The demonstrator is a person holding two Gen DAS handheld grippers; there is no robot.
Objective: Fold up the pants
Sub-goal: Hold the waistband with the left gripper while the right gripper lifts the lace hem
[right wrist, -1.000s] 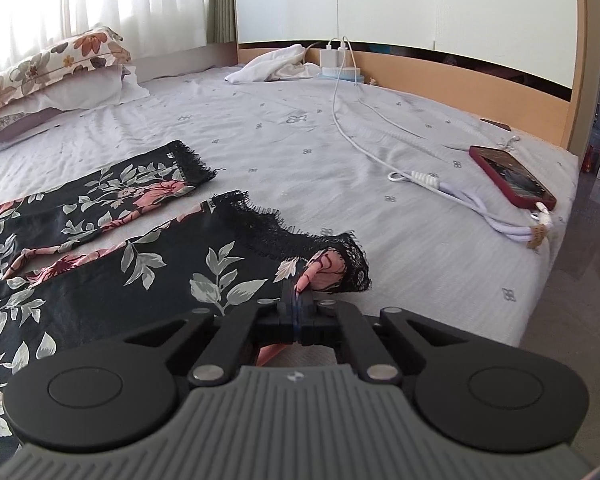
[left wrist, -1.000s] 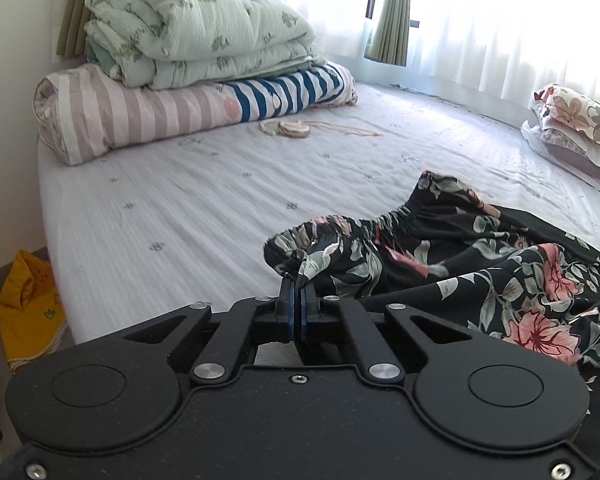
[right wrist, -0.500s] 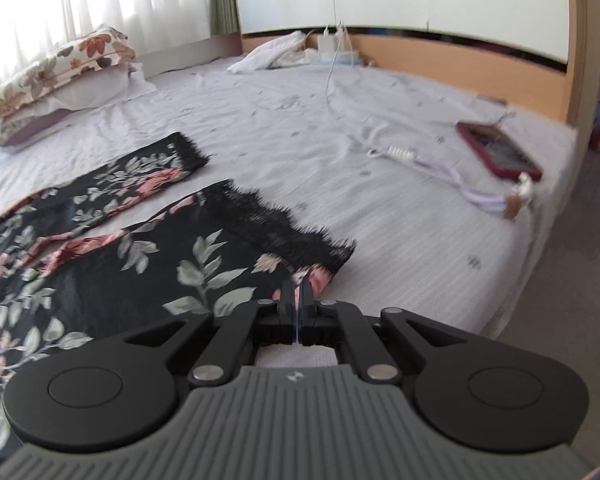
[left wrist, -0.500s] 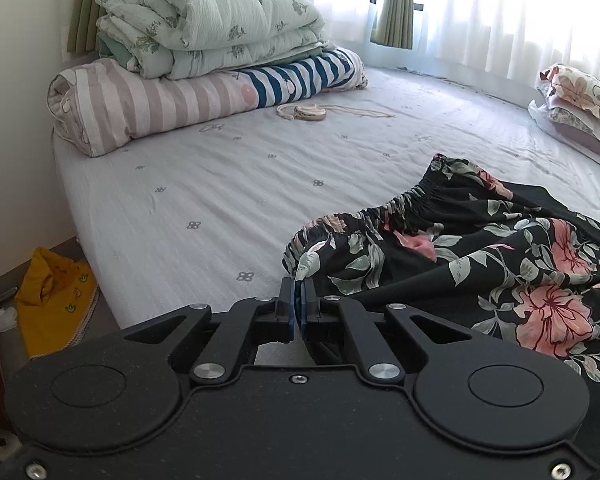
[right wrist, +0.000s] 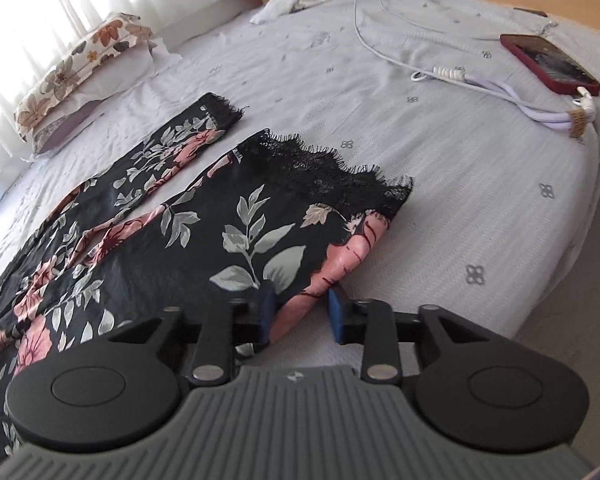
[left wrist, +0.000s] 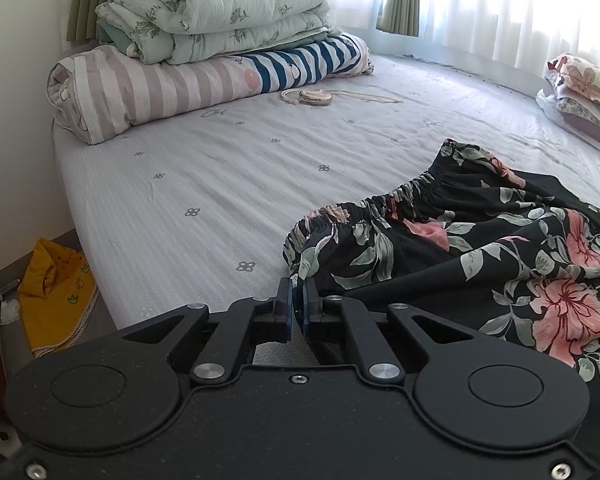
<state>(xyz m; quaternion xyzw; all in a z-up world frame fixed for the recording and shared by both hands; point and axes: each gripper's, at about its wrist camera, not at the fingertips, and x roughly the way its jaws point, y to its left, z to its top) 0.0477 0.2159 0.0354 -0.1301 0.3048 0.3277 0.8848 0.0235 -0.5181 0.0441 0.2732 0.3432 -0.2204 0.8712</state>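
L gripper [left wrist: 298, 304] jaws pinched narrow on waistband corner of floral pants [left wrist: 480, 248], mid-right of frame, on bed [left wrist: 220, 176]. R gripper [right wrist: 300, 312] jaws spread wide, lace-hem leg [right wrist: 260, 232] lying between them. Phone [right wrist: 550, 62] upper right.

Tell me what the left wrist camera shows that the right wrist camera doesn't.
Left wrist only: the pants' waistband, stacked blankets, a yellow cloth on the floor, and the left gripper shut on the waistband.
Right wrist only: lace leg hems, a phone, a charging cable, and the open right gripper.
Both: the floral pants, bed and pillow.
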